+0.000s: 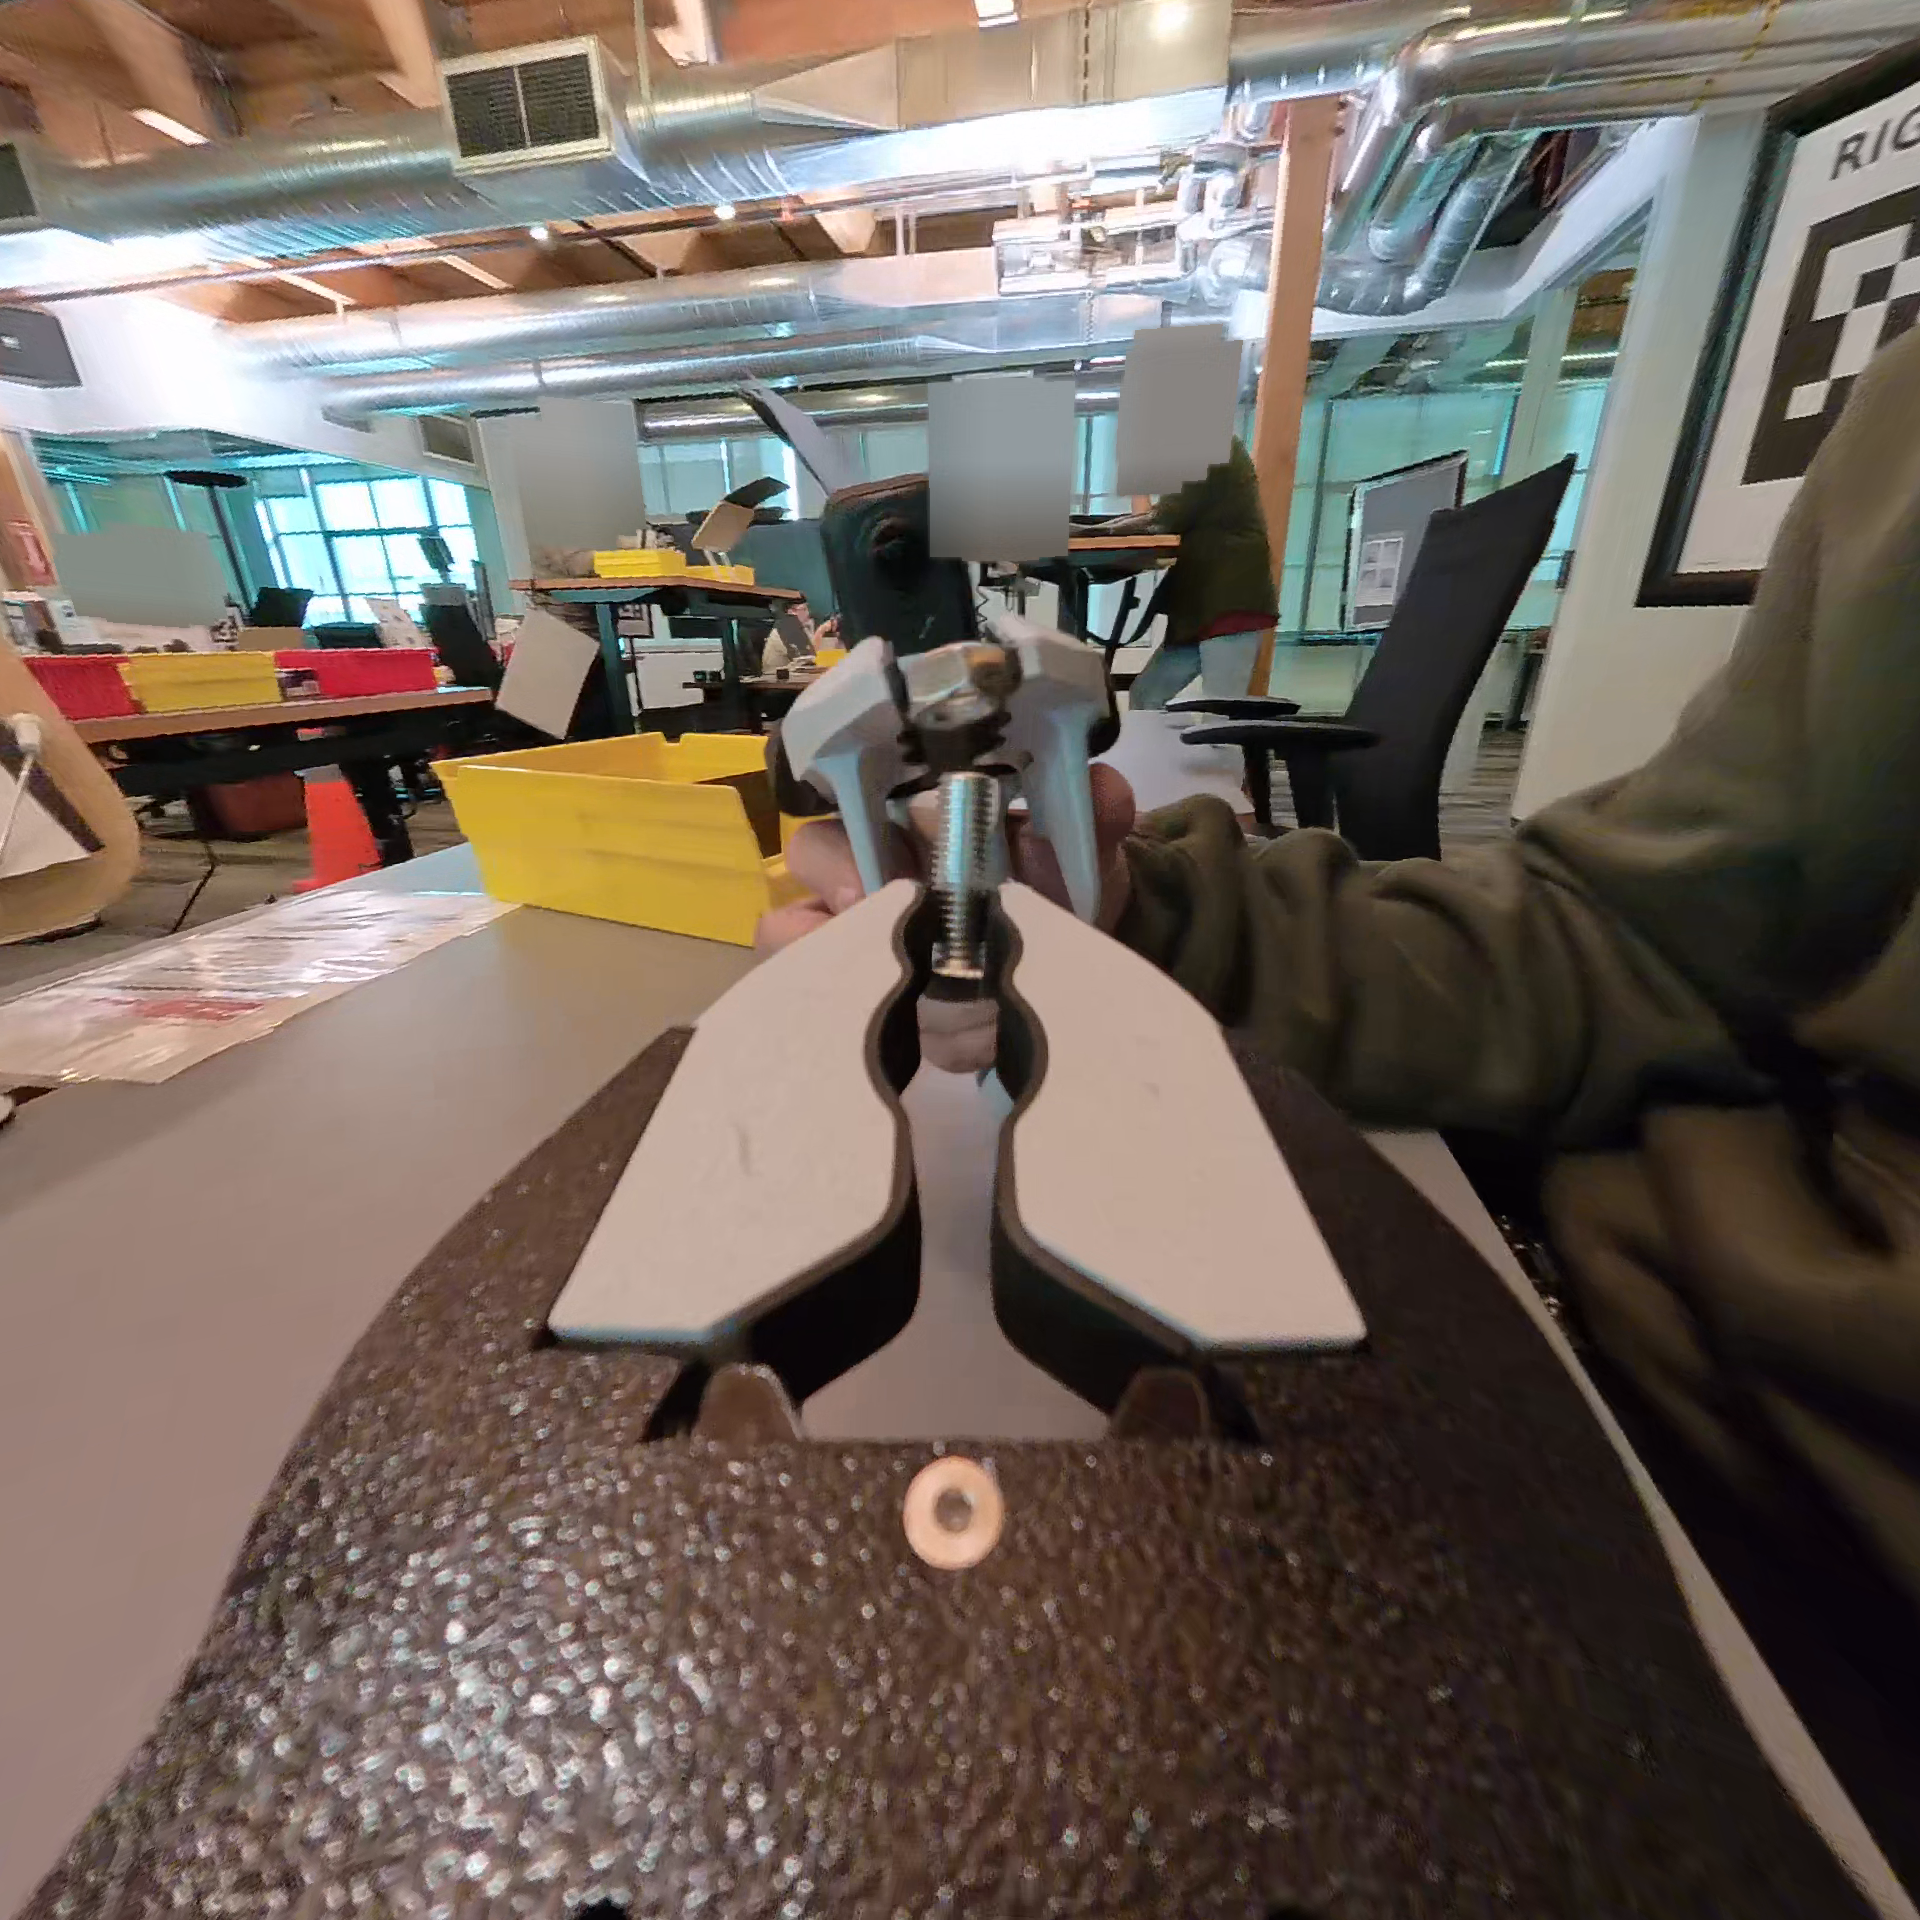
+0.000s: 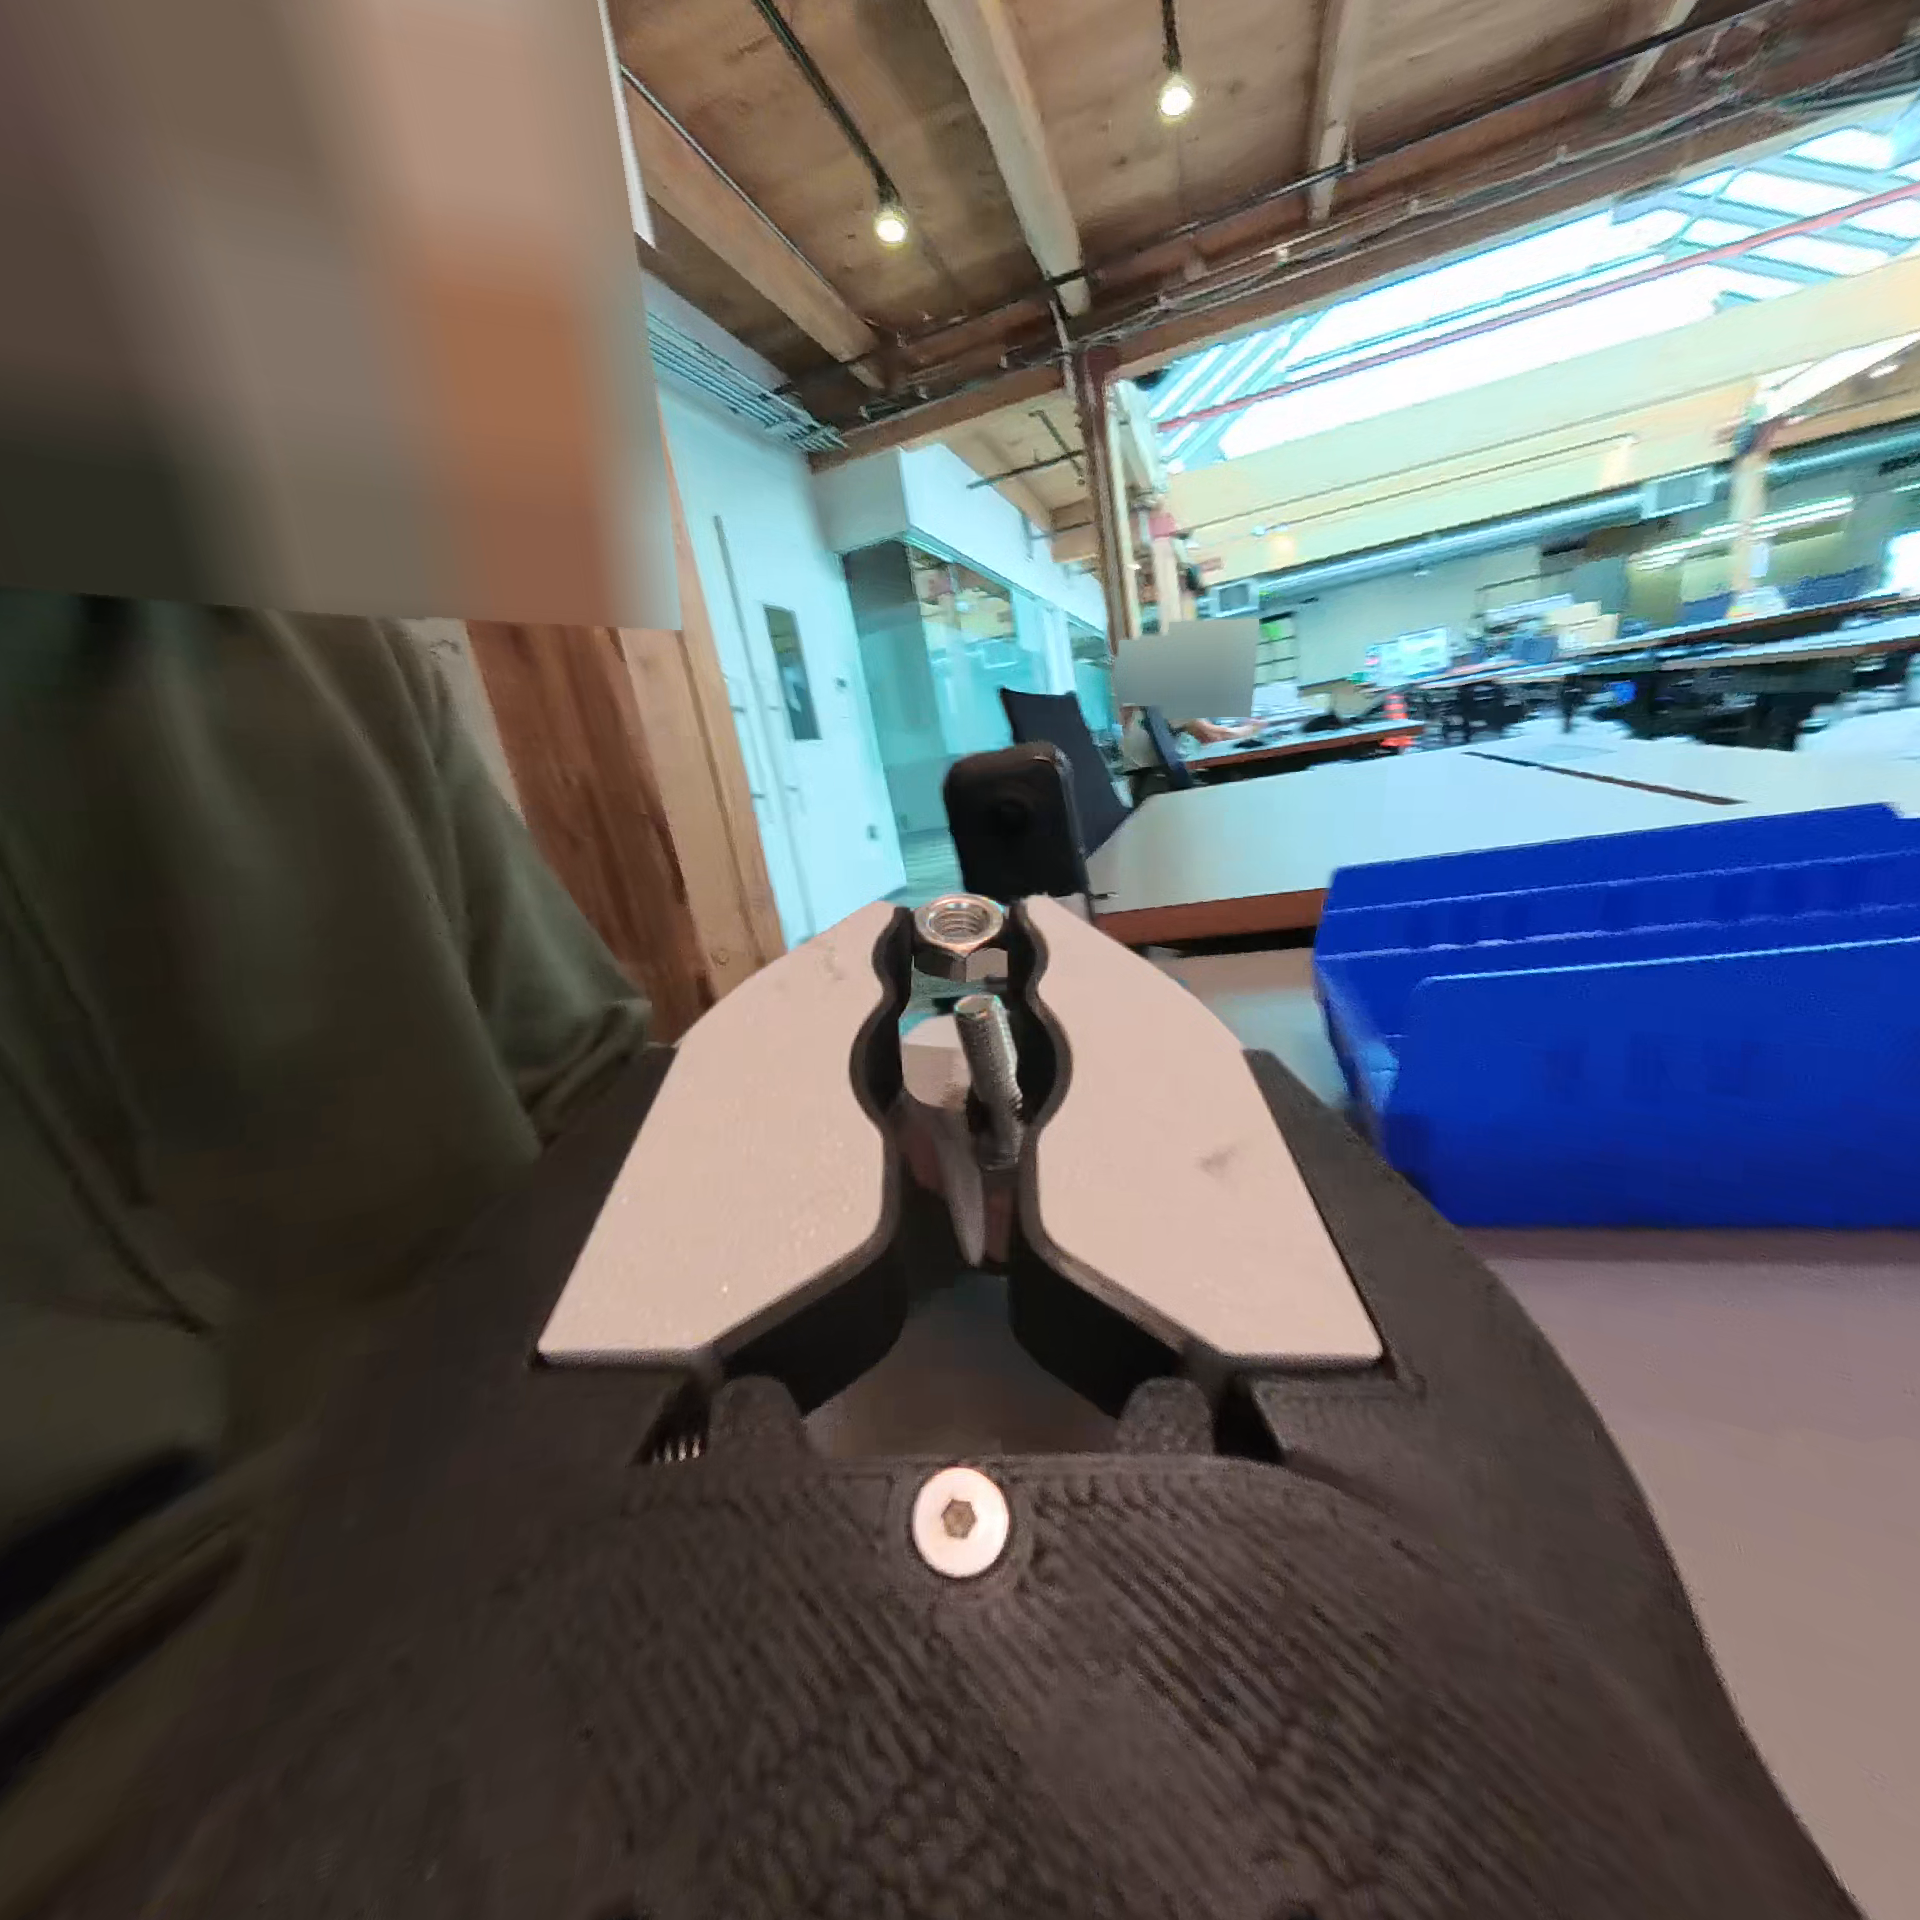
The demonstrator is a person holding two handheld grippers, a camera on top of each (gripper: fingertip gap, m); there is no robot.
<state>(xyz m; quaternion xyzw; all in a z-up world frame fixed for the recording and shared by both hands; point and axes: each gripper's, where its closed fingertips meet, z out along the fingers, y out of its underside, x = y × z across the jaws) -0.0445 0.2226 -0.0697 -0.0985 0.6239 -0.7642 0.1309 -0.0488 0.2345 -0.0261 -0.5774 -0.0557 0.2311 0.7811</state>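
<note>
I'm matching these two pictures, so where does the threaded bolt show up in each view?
Left wrist view: the bolt stands at centre, its lower end clamped in the left tongs, pointing up at the right tongs.
Right wrist view: it is just below centre, seen between the fingers.
Shared landmark: the hex nut gripped by the right tongs.

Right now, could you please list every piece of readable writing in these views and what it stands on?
Framed checker poster: large letters, cut off; not quoted.
Plastic-sleeved sheet on the table: print too blurred.
Right wrist view: no writing readable.
</note>
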